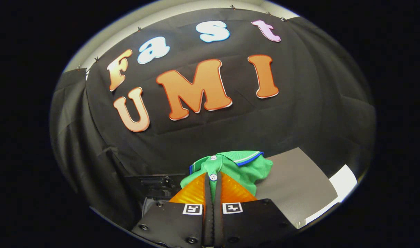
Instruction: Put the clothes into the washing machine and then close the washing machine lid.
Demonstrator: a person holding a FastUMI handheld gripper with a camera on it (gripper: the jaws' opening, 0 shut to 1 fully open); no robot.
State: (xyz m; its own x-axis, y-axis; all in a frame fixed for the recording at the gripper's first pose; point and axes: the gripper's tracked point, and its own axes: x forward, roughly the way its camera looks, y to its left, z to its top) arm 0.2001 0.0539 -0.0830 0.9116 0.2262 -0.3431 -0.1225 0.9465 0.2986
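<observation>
1. Left of the tongs (212, 179) sits a dark machine part (155, 184), low against the booth's cloth; it may be the washer or its lid, but I cannot tell which.
2. The tongs are clenched on the shirt (241, 165): both orange fingers (192, 193) press the button placket between them, and the collar and body bunch up just ahead of the tips, lifted off any surface.
3. Judged from this, the step in hand is carrying the shirt to the washer. To do it well, keep the tongs tight, since the hold is on a thin strip of cloth that could slip out.
4. The hanging body of the shirt may snag on the washer's rim, so lift it high enough to clear before lowering it in.
5. Right of the tongs lies a grey panel (299, 186), with a white sheet (344, 181) at its far right corner; neither blocks the way.
</observation>
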